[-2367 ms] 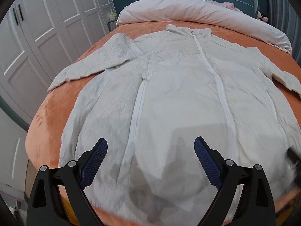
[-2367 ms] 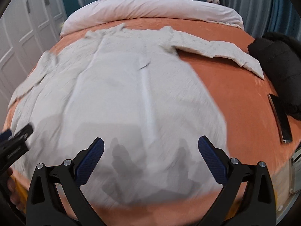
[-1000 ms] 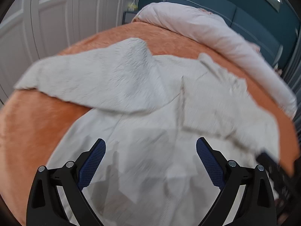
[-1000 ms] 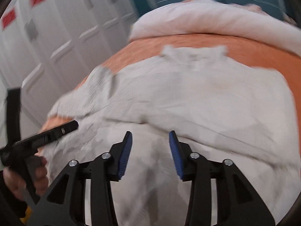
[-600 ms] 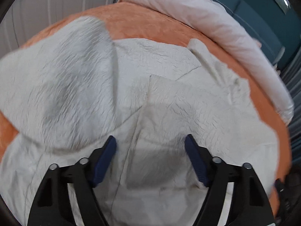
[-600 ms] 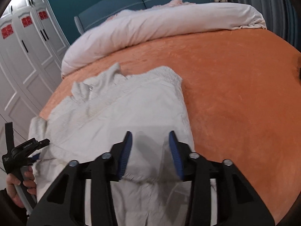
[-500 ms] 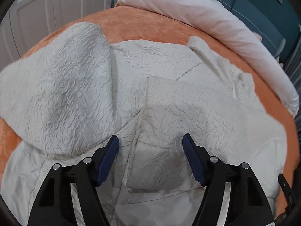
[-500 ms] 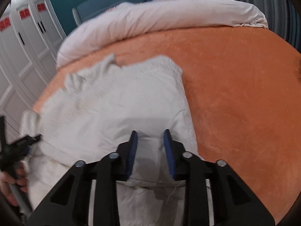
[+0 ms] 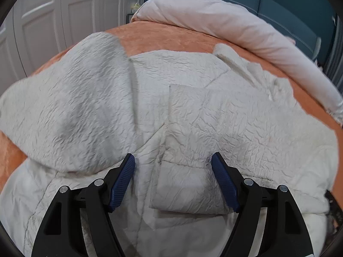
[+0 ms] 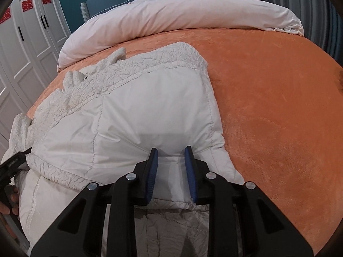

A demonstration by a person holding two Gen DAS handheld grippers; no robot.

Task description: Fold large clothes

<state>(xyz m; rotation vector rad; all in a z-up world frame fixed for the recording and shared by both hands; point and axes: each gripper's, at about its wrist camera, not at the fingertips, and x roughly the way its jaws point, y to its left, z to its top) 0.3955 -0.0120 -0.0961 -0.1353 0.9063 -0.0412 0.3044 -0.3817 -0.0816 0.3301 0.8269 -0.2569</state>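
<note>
From the left wrist, the left hand-held gripper [image 9: 173,182] hovered with its ribbed blue pads wide apart and nothing between them, over a cream, crinkle-textured quilted coat [image 9: 225,117] spread on the orange velvety bed [image 9: 163,36]. One sleeve [image 9: 70,111] lay folded inward across the body, next to a square flap with a stitched edge. A rolled pale duvet [image 9: 225,23] lay along the headboard end, white panelled wardrobe doors [image 9: 53,21] behind. From the right wrist, the right hand-held gripper [image 10: 171,167] was clamped on a puffy, smooth-lined fold of the coat [image 10: 154,107], its fingers pinching the padded edge; the fleecy collar [image 10: 100,70] curled towards the duvet [image 10: 182,15].
</note>
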